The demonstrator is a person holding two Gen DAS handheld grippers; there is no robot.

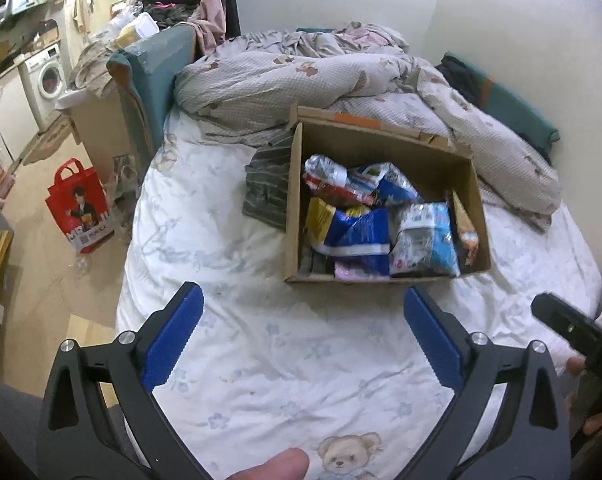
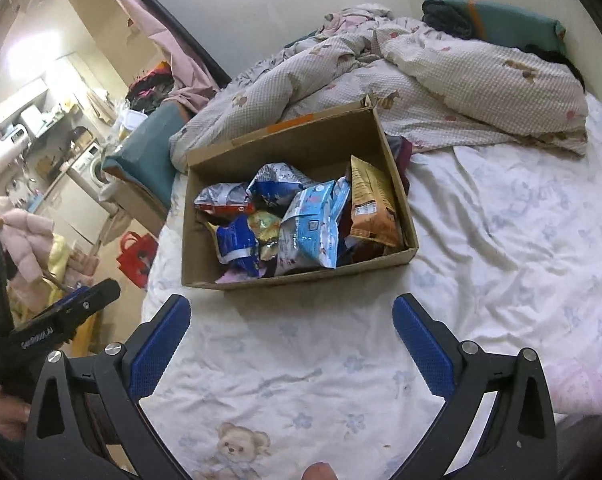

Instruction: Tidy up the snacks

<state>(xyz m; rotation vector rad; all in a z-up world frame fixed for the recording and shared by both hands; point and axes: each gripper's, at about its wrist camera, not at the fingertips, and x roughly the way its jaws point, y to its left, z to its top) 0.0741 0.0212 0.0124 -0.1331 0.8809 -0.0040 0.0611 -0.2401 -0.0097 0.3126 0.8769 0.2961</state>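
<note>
An open cardboard box (image 1: 477, 196) (image 2: 205, 276) stands on the bed and holds several snack bags: blue ones (image 1: 361, 232) (image 2: 237, 240), a light blue one (image 1: 429, 240) (image 2: 309, 224), an orange one (image 2: 369, 208) upright at the right wall, a red and silver one (image 1: 333, 180) (image 2: 221, 200). My left gripper (image 1: 303, 304) is open and empty above the sheet, just short of the box's near wall. My right gripper (image 2: 291, 312) is open and empty, also just before the box. Each gripper shows at the edge of the other's view.
The bed has a white floral sheet (image 1: 261, 360) (image 2: 501, 240). A crumpled quilt (image 1: 301, 76) (image 2: 441, 80) lies behind the box. A striped cloth (image 1: 267, 188) lies at the box's left. A red bag (image 1: 79, 204) stands on the floor left of the bed.
</note>
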